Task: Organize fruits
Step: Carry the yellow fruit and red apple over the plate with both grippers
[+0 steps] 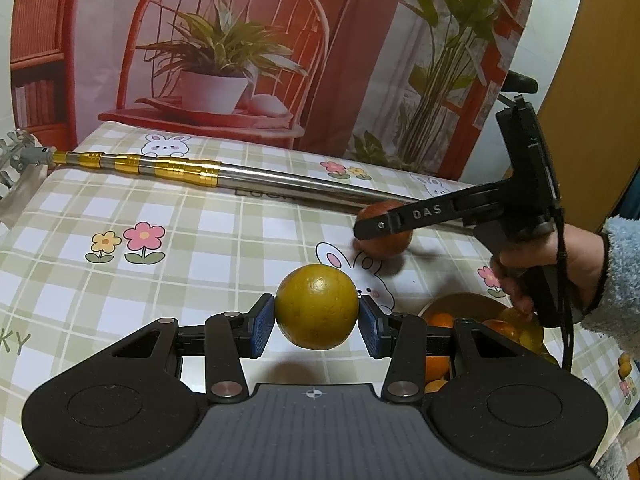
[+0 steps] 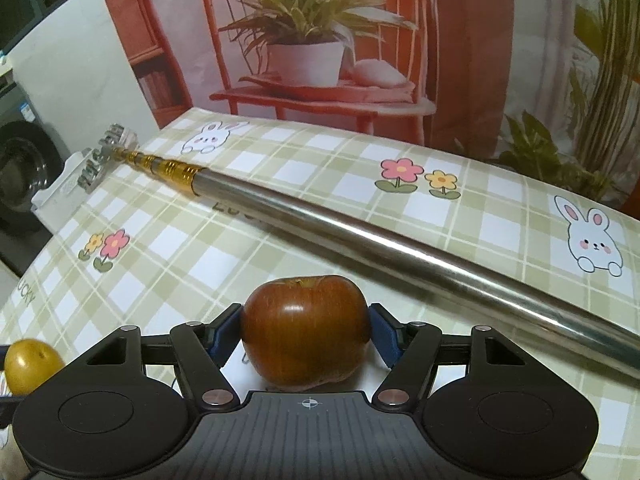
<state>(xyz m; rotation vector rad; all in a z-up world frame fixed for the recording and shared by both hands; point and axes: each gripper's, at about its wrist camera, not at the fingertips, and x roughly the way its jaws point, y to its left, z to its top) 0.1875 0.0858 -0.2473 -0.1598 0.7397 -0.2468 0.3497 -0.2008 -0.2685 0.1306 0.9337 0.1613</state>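
- Two grippers, both loaded: left gripper pinching yellow-green citrus between blue pads; right gripper pinching red-brown apple.
- Hidden/cut off: bowl mostly blocked by left gripper's linkage, only far rim and part of contents visible; exact fruit count unreadable.
- Apple in left view half covered by right gripper's black finger marked "DAS"; contact with tablecloth hard to judge there. In right view, apple's underside looks to be on or just above the cloth, can't confirm.
- Citrus held clear of the cloth, shadow beneath it; sits just left of bowl, apple beyond bowl toward the pole.
- Citrus also clipped at lower left edge of right view.
- Pole's far end fitting blurred, shape unclear; near end runs out of frame on the right.
- Person's hand on right gripper's handle, fuzzy blue-grey sleeve cut by frame edge.
- Bowl: round, tan, holding several orange and yellow citrus pieces.
- Materials: citrus dimpled, matte rind; apple glossy, streaked skin, stem dimple up. Pole polished steel tube, gold ribbed telescoping sections at far end. Cloth smooth plaid, green/white, printed bunnies and flowers. Printed backdrop of chair and potted plant behind the table.
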